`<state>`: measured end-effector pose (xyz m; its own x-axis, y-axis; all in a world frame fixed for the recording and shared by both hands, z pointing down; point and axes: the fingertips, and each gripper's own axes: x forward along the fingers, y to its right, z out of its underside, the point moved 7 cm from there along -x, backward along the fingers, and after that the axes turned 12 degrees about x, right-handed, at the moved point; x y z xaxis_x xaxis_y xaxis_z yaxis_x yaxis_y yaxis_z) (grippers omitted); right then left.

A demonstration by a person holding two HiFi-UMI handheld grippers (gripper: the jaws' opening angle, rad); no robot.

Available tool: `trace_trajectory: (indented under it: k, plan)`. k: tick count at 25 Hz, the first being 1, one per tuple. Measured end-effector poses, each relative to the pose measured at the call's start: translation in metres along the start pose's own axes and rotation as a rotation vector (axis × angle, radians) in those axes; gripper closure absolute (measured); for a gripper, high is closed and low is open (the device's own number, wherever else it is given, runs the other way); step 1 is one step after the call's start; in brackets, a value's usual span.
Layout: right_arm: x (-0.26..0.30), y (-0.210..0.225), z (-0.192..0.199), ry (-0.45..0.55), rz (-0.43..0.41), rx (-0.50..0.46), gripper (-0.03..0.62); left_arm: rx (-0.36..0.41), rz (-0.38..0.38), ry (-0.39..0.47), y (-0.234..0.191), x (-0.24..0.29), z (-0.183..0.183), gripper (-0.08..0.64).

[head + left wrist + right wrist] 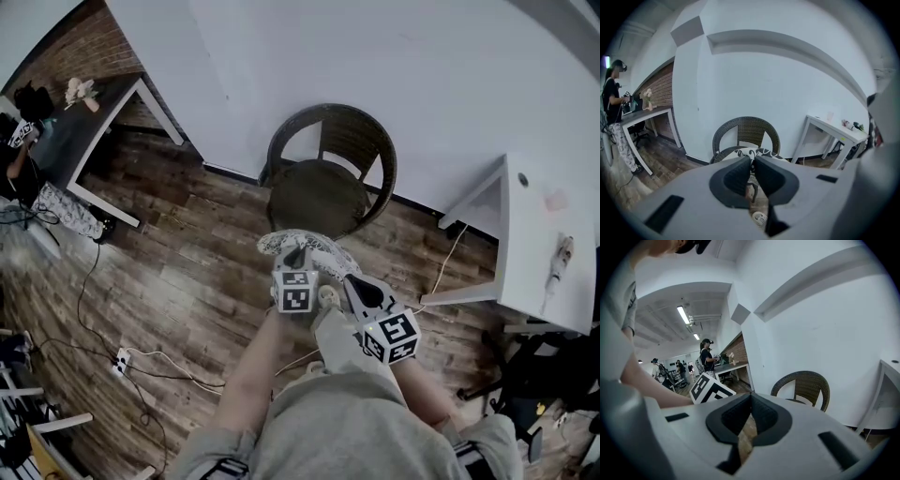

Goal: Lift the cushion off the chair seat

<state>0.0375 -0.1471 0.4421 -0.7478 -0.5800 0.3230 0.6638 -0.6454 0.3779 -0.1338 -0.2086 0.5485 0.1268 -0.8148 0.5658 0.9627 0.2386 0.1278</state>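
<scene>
A white cushion with a dark pattern hangs in the air in front of the brown wicker chair, above the floor and clear of the bare dark seat. My left gripper is shut on the cushion's near edge. In the left gripper view the cushion shows just past the left gripper, with the chair behind. My right gripper sits beside the cushion's right edge. In the right gripper view the right gripper has its jaws together, and only floor shows through the gap. No cushion appears there.
A white table stands right of the chair against the white wall. A dark desk is at the far left with a person beside it. Cables and a power strip lie on the wooden floor at the left.
</scene>
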Motion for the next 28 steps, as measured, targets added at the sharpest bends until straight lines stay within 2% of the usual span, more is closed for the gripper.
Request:
trace_trajectory:
  k: [10,28]
  plan:
    - [-0.043,-0.033,-0.007,0.058,0.001,-0.044,0.588,-0.074,-0.044,0.095,0.011,-0.097,-0.021,0.531]
    - [-0.081,-0.069,-0.006,0.111,-0.013,-0.117,0.588,-0.086,-0.044,0.204,0.022,-0.224,-0.032,0.531]
